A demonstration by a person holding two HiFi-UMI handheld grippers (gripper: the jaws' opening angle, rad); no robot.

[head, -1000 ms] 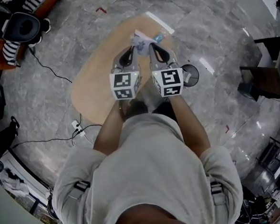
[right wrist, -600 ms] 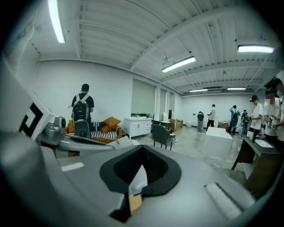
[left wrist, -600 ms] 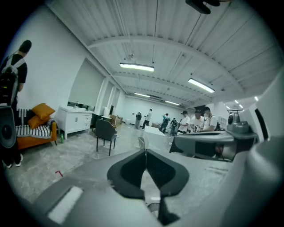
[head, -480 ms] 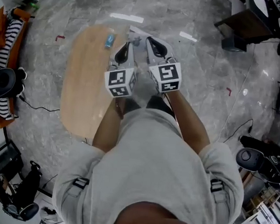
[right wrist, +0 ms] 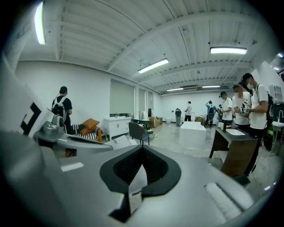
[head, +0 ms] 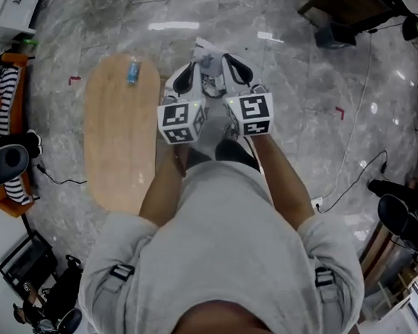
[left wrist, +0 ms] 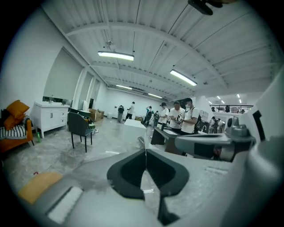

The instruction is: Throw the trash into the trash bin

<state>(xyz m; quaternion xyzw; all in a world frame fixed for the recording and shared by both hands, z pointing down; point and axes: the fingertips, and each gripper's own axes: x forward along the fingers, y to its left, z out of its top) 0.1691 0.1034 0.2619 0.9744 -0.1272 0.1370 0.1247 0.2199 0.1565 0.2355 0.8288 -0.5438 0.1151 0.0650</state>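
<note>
grey marbled floor (head: 307,84) fills the head view, with a long wooden table (head: 117,156) at about 10 o'clock from the person and a small blue item (head: 133,72) lying near its far end. no trash bin shows in any view

the trash is a piece of white paper (head: 206,57), held out at 12 o'clock over bare floor, off the table's 3 o'clock side, and carried by both tools at once. the left gripper (left wrist: 145,153) has its jaws pressed together on a thin edge of the sheet, which shows as a pale line in the seam. the right gripper (right wrist: 142,150) is likewise clamped on the paper, with a white flap hanging out below its jaws at 6 o'clock

the paper looks light, thin and limp. it should weigh almost nothing, but it may flutter, fold or tear if the two grips pull apart. pinching opposite edges, as now, seems a sound hold. it will probably cling or drift on release, so letting go low over the bin with both jaws together looks wise
</note>
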